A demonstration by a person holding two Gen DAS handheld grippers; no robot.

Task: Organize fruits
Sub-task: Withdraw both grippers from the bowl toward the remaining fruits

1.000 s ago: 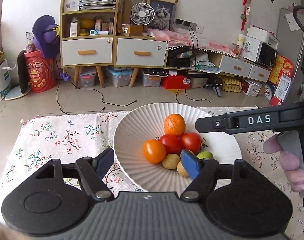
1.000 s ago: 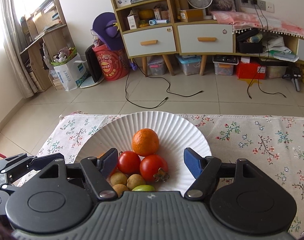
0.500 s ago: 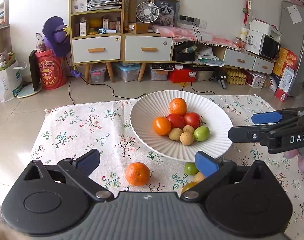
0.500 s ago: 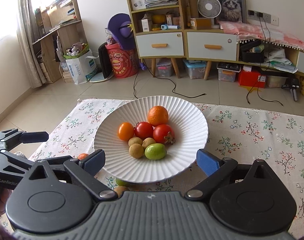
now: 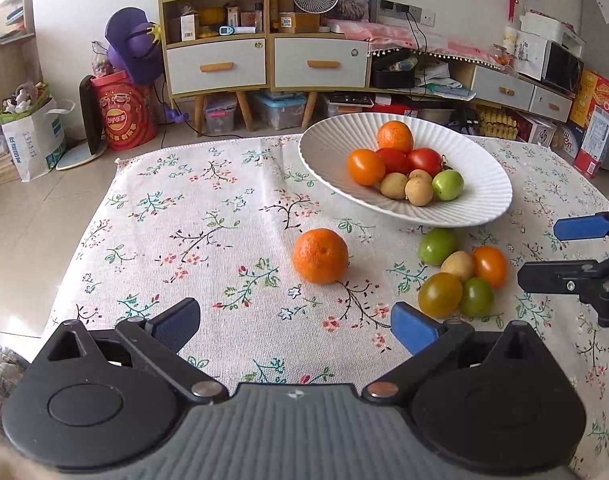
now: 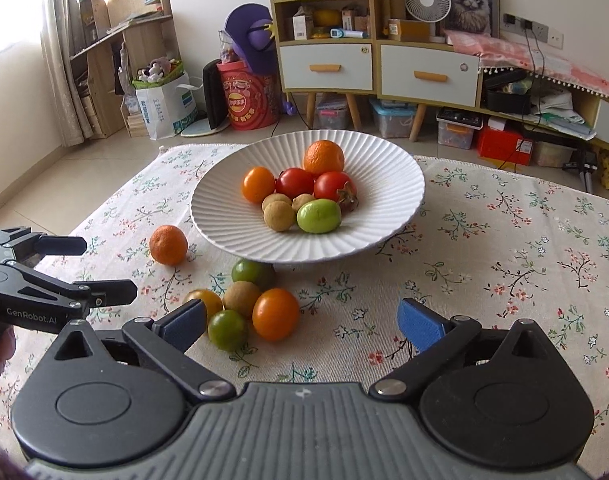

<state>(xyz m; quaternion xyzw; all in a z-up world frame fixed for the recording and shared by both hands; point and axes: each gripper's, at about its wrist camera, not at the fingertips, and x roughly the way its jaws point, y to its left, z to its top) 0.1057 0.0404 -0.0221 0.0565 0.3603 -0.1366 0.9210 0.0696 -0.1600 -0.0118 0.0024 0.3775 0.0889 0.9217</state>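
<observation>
A: Eight fruits sit in the white bowl. Left?

B: Six on the table: one orange, five small fruits beside the bowl. Left tool and right tool gape, empty.

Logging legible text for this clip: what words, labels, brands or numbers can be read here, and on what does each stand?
"GenRobot.AI": on the side of the left gripper, seen from the right wrist.
Red bucket: a round logo with print, too blurred to read.
White paper bag: blue characters, too small to read.
Boxes on the cabinet shelf: labels unreadable.
Red cartons at far right: print unreadable.
The bowl and tablecloth bear no text.
</observation>
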